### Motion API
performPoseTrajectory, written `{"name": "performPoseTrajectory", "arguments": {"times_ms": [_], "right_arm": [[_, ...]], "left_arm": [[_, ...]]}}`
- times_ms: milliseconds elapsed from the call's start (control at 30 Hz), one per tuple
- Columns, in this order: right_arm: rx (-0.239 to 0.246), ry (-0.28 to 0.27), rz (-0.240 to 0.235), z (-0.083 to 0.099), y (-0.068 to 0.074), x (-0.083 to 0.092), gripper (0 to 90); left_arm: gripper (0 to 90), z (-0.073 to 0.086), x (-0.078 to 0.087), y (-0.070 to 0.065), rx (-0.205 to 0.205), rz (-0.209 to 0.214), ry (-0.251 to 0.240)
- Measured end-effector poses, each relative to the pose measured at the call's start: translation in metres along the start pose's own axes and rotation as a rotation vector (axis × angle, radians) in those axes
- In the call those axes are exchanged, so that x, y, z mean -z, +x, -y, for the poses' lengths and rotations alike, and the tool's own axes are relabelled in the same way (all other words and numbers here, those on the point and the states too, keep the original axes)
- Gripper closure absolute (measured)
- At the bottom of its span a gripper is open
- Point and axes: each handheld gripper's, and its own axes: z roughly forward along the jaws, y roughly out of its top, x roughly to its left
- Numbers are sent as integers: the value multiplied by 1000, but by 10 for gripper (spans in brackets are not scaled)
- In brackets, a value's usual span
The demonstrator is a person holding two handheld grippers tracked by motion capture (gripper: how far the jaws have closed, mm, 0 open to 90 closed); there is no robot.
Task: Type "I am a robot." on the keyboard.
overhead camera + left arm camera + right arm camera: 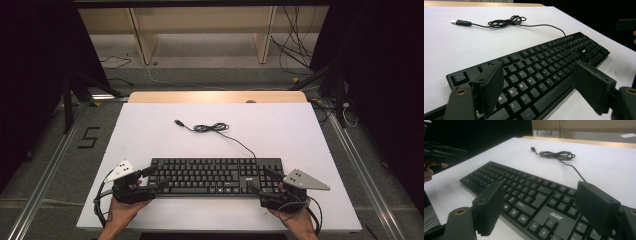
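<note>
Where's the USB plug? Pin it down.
In the high view the USB plug lies on the white table, behind the keyboard, just left of the coiled cable.

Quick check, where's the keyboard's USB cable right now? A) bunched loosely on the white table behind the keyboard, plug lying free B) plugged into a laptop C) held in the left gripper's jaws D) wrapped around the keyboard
A: the cable runs from the back of the keyboard into a loose bundle on the white table, its plug lying free.
</note>
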Motion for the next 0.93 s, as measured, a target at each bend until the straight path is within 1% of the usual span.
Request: {"name": "performPoseTrajectory", "arguments": {"times_ms": [233, 933], "right_arm": [[5, -2, 14, 3, -1, 4, 240], [11, -4, 17, 3, -1, 3, 236]], "left_arm": [[242, 0, 0, 0, -3, 4, -3], [240, -1, 0, 0, -9, 4, -5]]}}
